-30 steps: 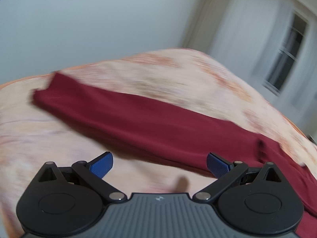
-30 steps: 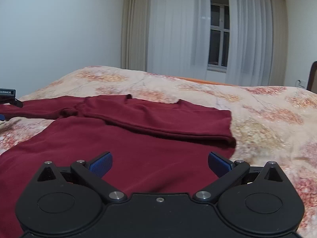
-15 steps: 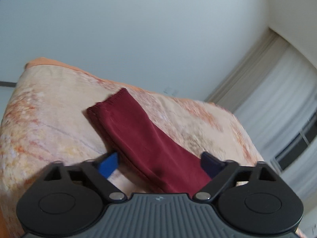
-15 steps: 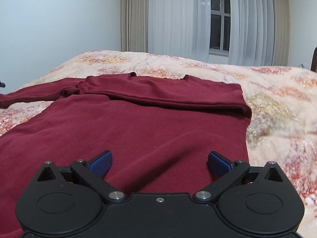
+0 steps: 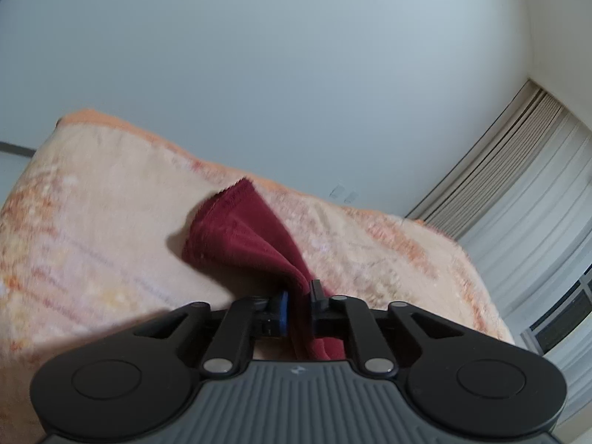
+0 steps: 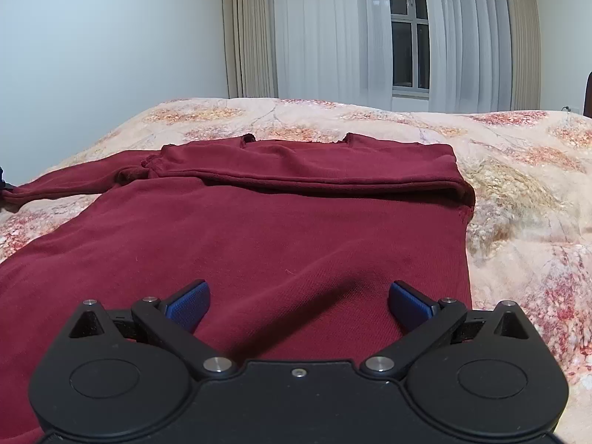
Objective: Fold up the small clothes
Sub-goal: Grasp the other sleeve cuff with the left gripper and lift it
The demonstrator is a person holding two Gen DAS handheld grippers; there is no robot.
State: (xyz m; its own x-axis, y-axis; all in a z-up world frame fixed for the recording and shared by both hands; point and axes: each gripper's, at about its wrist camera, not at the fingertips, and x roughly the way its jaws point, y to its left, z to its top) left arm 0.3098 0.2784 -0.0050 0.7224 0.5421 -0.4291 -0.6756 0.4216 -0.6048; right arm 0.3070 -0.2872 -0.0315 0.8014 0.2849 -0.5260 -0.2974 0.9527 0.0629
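Observation:
A dark red long-sleeved top (image 6: 259,229) lies spread on the bed, its right sleeve folded across the chest below the neckline. Its left sleeve (image 6: 63,185) stretches out to the left. My right gripper (image 6: 298,301) is open and empty, low over the lower body of the top. In the left wrist view my left gripper (image 5: 298,303) is shut on that left sleeve (image 5: 244,236) near its cuff, and the cuff end stands up off the bedspread beyond the fingers.
The bed is covered by a beige and orange floral bedspread (image 6: 525,199). A plain pale wall (image 5: 296,74) stands behind the bed's left side. Curtains and a window (image 6: 410,40) are at the far end.
My left gripper has closed on the left sleeve near the cuff and the sleeve end has bunched up. My right gripper has moved closer over the top's body and stays open.

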